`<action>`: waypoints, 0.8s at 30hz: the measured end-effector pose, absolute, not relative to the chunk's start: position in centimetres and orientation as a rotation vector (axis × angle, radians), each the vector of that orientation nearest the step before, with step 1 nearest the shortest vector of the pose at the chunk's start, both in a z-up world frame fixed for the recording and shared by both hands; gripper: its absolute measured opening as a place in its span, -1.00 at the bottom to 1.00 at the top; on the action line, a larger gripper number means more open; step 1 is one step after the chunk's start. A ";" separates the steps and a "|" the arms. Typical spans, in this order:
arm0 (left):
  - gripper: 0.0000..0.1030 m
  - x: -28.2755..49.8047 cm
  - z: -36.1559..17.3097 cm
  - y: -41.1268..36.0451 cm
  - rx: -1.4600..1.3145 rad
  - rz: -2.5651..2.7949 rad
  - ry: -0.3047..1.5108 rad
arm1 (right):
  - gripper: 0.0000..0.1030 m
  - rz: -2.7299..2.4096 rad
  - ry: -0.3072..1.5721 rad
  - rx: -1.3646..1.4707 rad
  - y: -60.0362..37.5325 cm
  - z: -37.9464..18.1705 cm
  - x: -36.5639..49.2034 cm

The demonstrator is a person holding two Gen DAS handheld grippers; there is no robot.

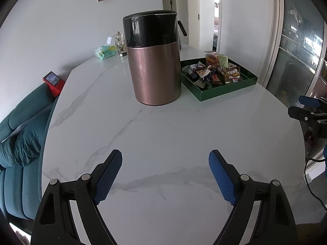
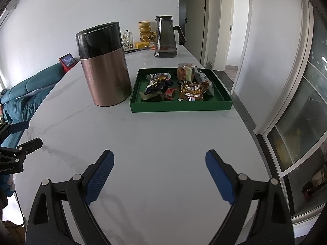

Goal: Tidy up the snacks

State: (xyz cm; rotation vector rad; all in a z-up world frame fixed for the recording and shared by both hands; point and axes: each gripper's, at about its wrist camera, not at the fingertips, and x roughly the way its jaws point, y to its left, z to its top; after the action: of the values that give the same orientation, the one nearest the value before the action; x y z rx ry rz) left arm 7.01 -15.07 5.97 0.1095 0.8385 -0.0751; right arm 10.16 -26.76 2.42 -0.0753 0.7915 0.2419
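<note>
Over bare marble table: both tongs spread, tray well ahead.

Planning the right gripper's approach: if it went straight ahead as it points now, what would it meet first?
Probably the green tray, at its near wall; bare marble table lies before the open right gripper.

White walls, teal sofa, marble table

- White marbled bench
- Copper-and-black canister upright, just beside the green tray
- Glass pitcher farther back
- Wipes pack near the far edge
</note>
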 end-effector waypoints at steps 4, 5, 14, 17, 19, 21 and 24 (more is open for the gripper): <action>0.61 7.1 5.9 -15.3 0.115 -0.072 0.844 | 1.00 0.240 0.793 -0.065 -27.0 2.3 10.1; 0.61 7.1 5.9 -15.4 0.116 -0.074 0.843 | 1.00 0.240 0.795 -0.063 -27.0 2.2 10.1; 0.61 7.3 6.0 -15.8 0.122 -0.064 0.836 | 1.00 0.235 0.799 -0.071 -27.1 1.9 10.4; 0.61 7.2 5.8 -15.1 0.114 -0.045 0.846 | 1.00 0.228 0.801 -0.071 -27.4 1.9 10.7; 0.61 7.2 5.6 -14.6 0.107 -0.032 0.853 | 1.00 0.218 0.802 -0.074 -27.8 1.9 11.0; 0.61 7.2 5.4 -14.1 0.103 -0.019 0.856 | 1.00 0.206 0.805 -0.076 -28.2 1.9 11.2; 0.61 7.2 5.1 -13.4 0.098 -0.003 0.864 | 1.00 0.190 0.805 -0.087 -28.6 1.9 11.4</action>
State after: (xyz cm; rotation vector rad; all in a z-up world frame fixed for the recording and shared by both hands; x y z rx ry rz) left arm 7.20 -13.42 5.13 0.0984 0.8640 -0.0026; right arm 11.45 -28.58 1.86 -0.0871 0.8054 0.1896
